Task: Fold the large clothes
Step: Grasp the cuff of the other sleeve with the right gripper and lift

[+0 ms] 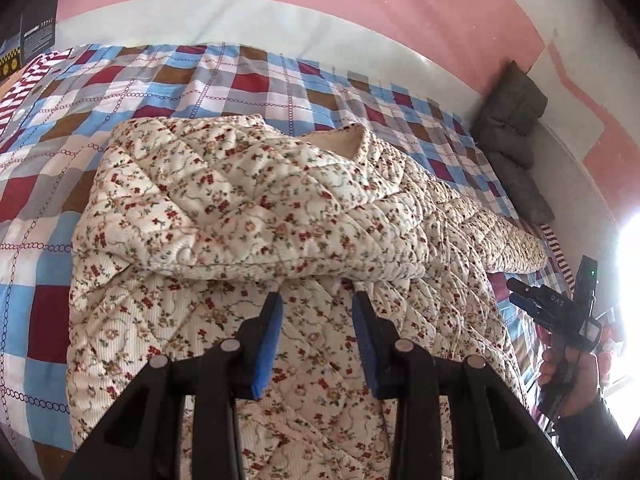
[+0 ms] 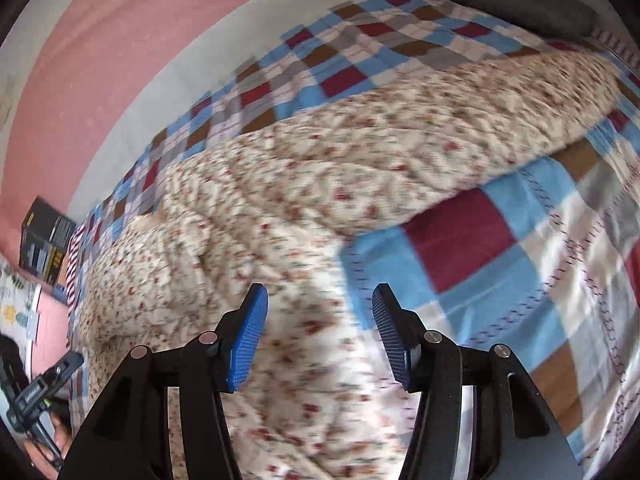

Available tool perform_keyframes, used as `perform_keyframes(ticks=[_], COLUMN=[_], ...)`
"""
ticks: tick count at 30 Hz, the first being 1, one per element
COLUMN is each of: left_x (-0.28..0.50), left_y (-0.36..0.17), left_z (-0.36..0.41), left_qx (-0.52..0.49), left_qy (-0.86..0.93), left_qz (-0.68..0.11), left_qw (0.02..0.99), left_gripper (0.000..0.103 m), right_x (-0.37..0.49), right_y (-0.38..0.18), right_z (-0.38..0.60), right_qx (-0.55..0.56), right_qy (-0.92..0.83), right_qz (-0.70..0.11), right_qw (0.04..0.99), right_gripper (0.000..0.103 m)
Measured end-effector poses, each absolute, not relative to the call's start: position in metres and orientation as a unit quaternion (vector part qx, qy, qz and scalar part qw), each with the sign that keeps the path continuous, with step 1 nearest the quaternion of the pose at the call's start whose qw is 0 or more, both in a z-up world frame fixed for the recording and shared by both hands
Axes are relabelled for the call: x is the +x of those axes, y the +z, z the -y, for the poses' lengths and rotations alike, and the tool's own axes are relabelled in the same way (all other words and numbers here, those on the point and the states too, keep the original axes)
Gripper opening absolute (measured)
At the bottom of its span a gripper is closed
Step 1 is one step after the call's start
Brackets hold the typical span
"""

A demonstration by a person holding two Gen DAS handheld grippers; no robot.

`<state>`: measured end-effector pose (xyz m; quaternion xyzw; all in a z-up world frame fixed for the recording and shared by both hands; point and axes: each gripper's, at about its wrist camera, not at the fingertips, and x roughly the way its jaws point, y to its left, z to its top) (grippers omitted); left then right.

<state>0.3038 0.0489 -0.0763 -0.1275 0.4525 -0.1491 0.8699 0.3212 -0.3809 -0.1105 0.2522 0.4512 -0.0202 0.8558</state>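
left gripper (image 1: pixel 316 300), black-framed with blue ribbed pads, hangs over the cream quilted garment with a small red-and-green floral print (image 1: pixel 248 200); its jaws stand partly apart and nothing is between them, the fingertips close above the fabric near the lower edge of a folded-over flap, though contact cannot be confirmed. garment lies spread across the patchwork bedcover of blue, maroon, brown, grey and white squares (image 1: pixel 48 184), which shows on the left and along the far side. one padded portion is folded over the body of the garment, and a plain beige lining (image 1: pixel 340 142) shows at its open edge. a long quilted section runs off to the right toward the bed edge. grey folded cushion (image 1: pixel 514 120) leans against the pink and white wall (image 1: pixel 360 8) at the far right corner of the bed. dark printed boxes (image 1: pixel 38 32) stand at the far left corner. in the left wrist view the right gripper (image 1: pixel 516 292) appears at the right edge, held in a hand (image 1: pixel 560 368) in a dark sleeve, off the side of the garment. right wrist view is blurred: the right gripper's (image 2: pixel 320 296) jaws are spread wide with nothing between them, above the boundary of floral fabric and checked bedcover (image 2: pixel 500 240). the left gripper (image 2: pixel 68 364) shows at that view's lower left edge.
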Motion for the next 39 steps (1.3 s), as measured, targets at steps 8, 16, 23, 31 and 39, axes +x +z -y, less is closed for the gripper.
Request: perform_keyframes(ticks=[8, 16, 23, 31, 39], left_x=[0.339, 0.399, 0.416, 0.414, 0.379], left_y=[-0.079, -0.134, -0.139, -0.13, -0.08], left_z=[-0.029, -0.02, -0.001, -0.002, 0.018], left_qx=[-0.078, -0.062, -0.044, -0.047, -0.051], left_qy=[-0.112, -0.086, -0.079, -0.076, -0.126], left_qz=[-0.441, -0.474, -0.459, -0.463, -0.438], left_qw=[0.887, 0.874, 0.884, 0.882, 0.889], left_gripper=[0.037, 0.037, 0.043, 0.043, 0.043], right_x=[0.306, 0.329, 0.356, 0.378, 0.369], right_y=[-0.131, -0.152, -0.156, -0.136, -0.048], right_z=[0.523, 0.611, 0.655, 0.664, 0.626], right_qx=[0.388, 0.459, 0.485, 0.458, 0.387], right_qy=[-0.117, -0.159, -0.173, -0.204, -0.141], right_qz=[-0.387, -0.338, -0.296, -0.317, -0.284], right_qw=[0.828, 0.806, 0.805, 0.805, 0.866], right_gripper=[0.064, 0.064, 0.064, 0.034, 0.017])
